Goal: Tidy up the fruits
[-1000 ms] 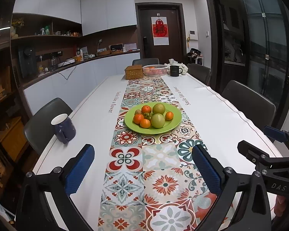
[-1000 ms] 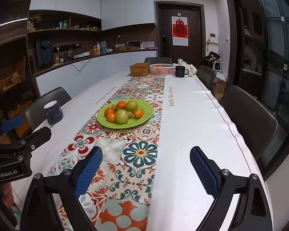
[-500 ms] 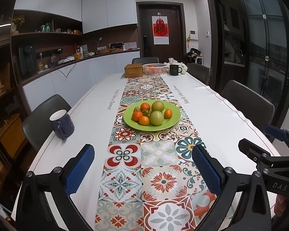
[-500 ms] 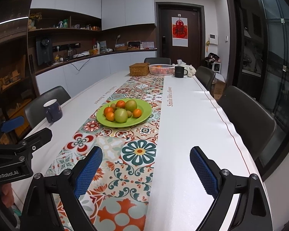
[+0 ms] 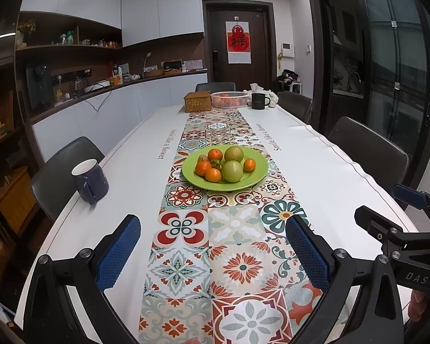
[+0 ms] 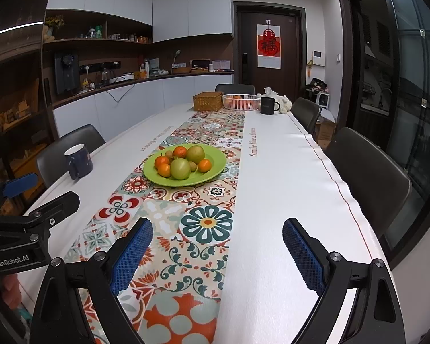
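Observation:
A green plate sits on the patterned runner mid-table, holding several oranges, two green pears and small kiwis. It also shows in the right wrist view. My left gripper is open and empty over the near end of the runner, well short of the plate. My right gripper is open and empty, to the right of the left one, also short of the plate. A white wire basket with orange fruit stands at the far end.
A blue mug stands near the table's left edge. A wicker box and a black mug sit at the far end. Dark chairs line both sides of the table.
Both grippers have lifted and drawn back slightly, so the plate sits a little farther and higher in both views. Jaws stay open.

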Tool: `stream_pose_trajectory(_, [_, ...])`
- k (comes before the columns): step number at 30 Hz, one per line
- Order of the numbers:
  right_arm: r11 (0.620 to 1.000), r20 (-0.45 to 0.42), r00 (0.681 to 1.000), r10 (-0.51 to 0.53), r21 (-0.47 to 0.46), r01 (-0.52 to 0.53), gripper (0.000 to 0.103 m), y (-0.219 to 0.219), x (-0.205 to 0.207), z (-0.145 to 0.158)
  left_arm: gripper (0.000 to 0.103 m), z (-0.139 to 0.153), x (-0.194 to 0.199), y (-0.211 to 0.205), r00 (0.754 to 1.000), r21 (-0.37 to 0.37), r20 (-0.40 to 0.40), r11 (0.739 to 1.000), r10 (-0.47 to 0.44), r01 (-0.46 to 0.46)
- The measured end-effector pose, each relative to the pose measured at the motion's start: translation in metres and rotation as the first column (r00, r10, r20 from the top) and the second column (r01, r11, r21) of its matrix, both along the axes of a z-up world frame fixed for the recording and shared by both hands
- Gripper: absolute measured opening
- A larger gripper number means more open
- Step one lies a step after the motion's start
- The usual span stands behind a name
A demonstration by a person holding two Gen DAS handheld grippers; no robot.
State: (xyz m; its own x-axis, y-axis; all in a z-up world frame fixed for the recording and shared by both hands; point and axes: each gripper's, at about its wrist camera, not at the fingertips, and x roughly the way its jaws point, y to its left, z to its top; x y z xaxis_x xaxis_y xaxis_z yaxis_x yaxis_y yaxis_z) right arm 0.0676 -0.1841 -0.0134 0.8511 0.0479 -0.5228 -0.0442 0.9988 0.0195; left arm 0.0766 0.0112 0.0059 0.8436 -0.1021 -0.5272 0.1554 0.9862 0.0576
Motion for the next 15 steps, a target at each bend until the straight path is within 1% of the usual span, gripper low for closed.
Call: stream_pose_trajectory(15, [1.0, -0.006, 1.0, 0.001, -0.006, -0.001, 0.093, 0.0011, 0.0009, -0.0024, 0.103, -0.0039, 0.0021, 0.0013, 1.0, -0.003, -0.007, 1.0, -0.001, 0.001])
